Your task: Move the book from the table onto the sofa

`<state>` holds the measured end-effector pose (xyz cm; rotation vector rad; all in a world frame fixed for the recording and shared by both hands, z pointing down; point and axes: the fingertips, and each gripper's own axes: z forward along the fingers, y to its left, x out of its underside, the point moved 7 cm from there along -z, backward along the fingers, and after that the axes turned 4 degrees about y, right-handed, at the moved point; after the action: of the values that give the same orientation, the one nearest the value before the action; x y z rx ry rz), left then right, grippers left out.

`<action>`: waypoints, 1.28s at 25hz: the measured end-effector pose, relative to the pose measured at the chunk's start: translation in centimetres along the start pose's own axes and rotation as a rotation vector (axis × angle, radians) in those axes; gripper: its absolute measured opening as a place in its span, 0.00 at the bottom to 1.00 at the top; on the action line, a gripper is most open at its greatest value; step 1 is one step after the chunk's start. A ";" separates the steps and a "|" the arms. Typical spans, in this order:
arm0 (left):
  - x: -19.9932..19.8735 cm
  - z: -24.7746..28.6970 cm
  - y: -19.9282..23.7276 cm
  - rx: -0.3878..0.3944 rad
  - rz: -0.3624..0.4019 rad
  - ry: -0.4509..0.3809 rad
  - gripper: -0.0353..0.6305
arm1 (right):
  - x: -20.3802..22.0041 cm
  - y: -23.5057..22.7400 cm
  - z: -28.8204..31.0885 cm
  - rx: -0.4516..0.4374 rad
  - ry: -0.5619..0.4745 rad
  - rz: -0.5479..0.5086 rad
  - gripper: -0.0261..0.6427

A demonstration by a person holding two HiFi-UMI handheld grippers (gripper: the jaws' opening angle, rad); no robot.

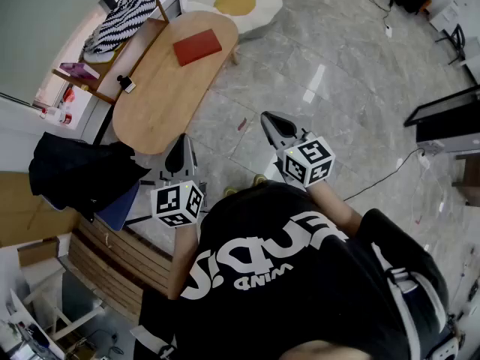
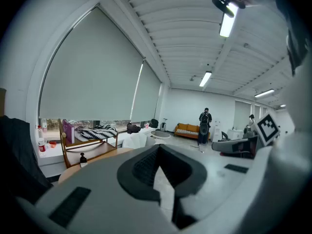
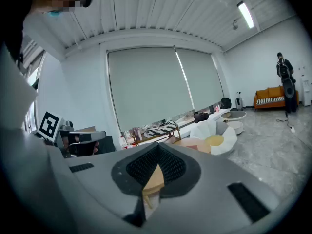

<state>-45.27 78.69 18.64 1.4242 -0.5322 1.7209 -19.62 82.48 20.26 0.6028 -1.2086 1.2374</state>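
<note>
Head view: the red book (image 1: 197, 47) lies on the oval table's (image 1: 154, 100) far end, well apart from our left gripper (image 1: 182, 147) and right gripper (image 1: 273, 124). Left gripper view: our jaws meet, empty — an orange sofa (image 2: 187, 129) stands far off. Right gripper view: jaws together too, holding nothing.

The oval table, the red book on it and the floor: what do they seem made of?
Table: light wood or wood-look laminate, matte; even tan tone, faint grain.
Book: plain red cover, probably card or cloth, matte; too small to be sure.
Floor: grey marble-look tile, polished; veining, joint lines, a bright light reflection.
</note>
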 end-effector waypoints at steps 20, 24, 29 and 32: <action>0.9 0.6 5.3 0.072 0.018 0.013 0.06 | 0.7 4.3 3.9 0.082 -0.077 0.020 0.04; 0.6 1.7 6.0 0.076 0.018 0.013 0.06 | 0.8 3.8 5.0 0.091 -0.068 0.025 0.04; -0.2 3.7 6.6 0.071 0.025 0.002 0.06 | 0.2 2.2 6.5 0.093 -0.077 0.037 0.04; -0.7 5.5 7.3 0.063 0.016 -0.002 0.06 | -0.4 1.0 8.1 0.090 -0.073 0.040 0.04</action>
<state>-47.77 70.15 20.76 1.4699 -0.4956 1.7622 -23.36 75.44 22.21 0.6981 -1.2362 1.3189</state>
